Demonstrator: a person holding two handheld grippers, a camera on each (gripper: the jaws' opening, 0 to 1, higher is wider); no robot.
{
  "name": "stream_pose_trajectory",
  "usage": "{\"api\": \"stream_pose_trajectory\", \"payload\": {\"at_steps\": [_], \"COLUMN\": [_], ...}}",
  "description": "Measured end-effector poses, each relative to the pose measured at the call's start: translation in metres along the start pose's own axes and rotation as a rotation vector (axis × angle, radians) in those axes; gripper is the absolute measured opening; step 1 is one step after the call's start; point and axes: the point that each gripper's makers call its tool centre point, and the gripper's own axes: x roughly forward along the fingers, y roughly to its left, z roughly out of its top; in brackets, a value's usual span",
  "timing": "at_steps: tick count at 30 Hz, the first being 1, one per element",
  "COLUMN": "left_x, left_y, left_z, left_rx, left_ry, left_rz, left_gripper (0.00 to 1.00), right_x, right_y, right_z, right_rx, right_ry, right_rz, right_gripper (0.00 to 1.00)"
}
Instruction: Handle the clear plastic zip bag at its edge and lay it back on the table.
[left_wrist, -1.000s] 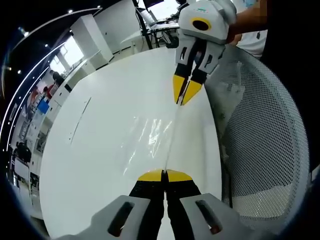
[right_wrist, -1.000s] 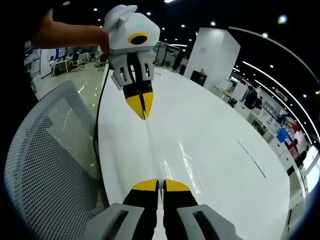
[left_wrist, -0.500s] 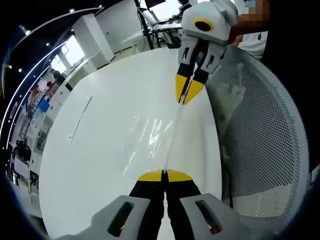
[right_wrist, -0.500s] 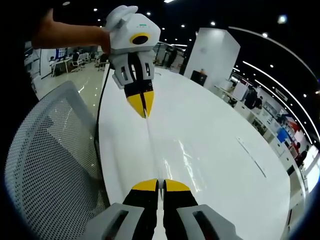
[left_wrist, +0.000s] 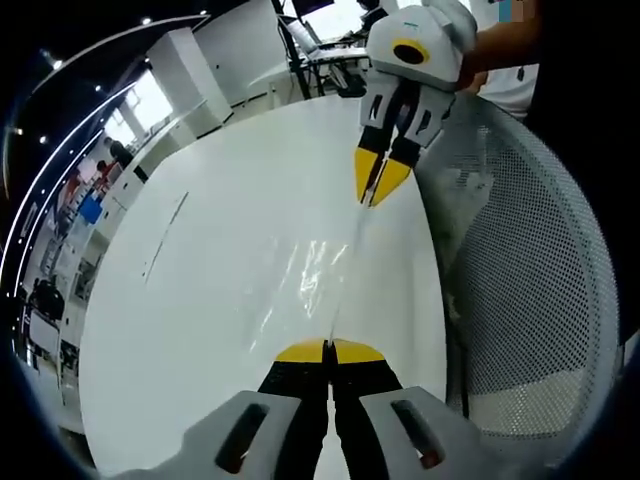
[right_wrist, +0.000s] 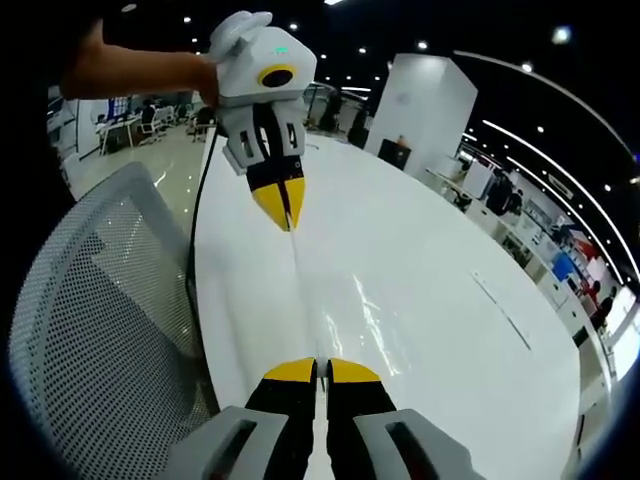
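Note:
A clear plastic zip bag (left_wrist: 305, 285) hangs stretched between my two grippers above the white table (left_wrist: 200, 250); its film shows as faint glare. My left gripper (left_wrist: 329, 350) is shut on one end of the bag's edge at the bottom of the left gripper view. At the top of that view my right gripper (left_wrist: 375, 195) pinches the other end. In the right gripper view the right gripper (right_wrist: 320, 370) is shut on the bag (right_wrist: 345, 310), and the left gripper (right_wrist: 282, 215) holds the far end, with the taut edge running between them.
A grey mesh chair back (left_wrist: 520, 260) stands close along the table's near edge, also seen as the mesh chair (right_wrist: 95, 300). A person's hand (right_wrist: 120, 70) holds the left gripper. Desks and people stand far off in the office (right_wrist: 500, 190).
The two grippers have drawn slightly further apart and the far one sits a little higher in each view. Both still grip the bag's edge.

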Motion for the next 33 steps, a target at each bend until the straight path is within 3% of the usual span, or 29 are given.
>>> {"api": "stream_pose_trajectory", "payload": {"at_steps": [6, 13, 17, 28, 33], "left_x": [-0.003, -0.003, -0.002, 0.000, 0.000], "left_y": [-0.008, -0.015, -0.019, -0.019, -0.020], "left_z": [0.009, 0.012, 0.014, 0.020, 0.021], "left_rx": [0.037, 0.096, 0.120, 0.146, 0.144], "left_ry": [-0.045, -0.043, -0.043, -0.044, -0.048], "left_rz": [-0.021, -0.028, -0.040, -0.036, -0.040], "left_gripper": [0.00, 0.00, 0.00, 0.00, 0.00], "right_x": [-0.002, -0.009, -0.016, -0.023, -0.015], "right_y": [0.001, -0.001, -0.002, -0.003, -0.002], "right_z": [-0.007, -0.007, 0.004, 0.044, 0.037], "right_rx": [0.017, 0.055, 0.107, 0.129, 0.108], "right_ry": [0.006, -0.004, -0.043, -0.129, -0.099], "right_rz": [0.011, 0.017, 0.037, 0.066, 0.073], "right_gripper": [0.00, 0.01, 0.06, 0.08, 0.07]}}
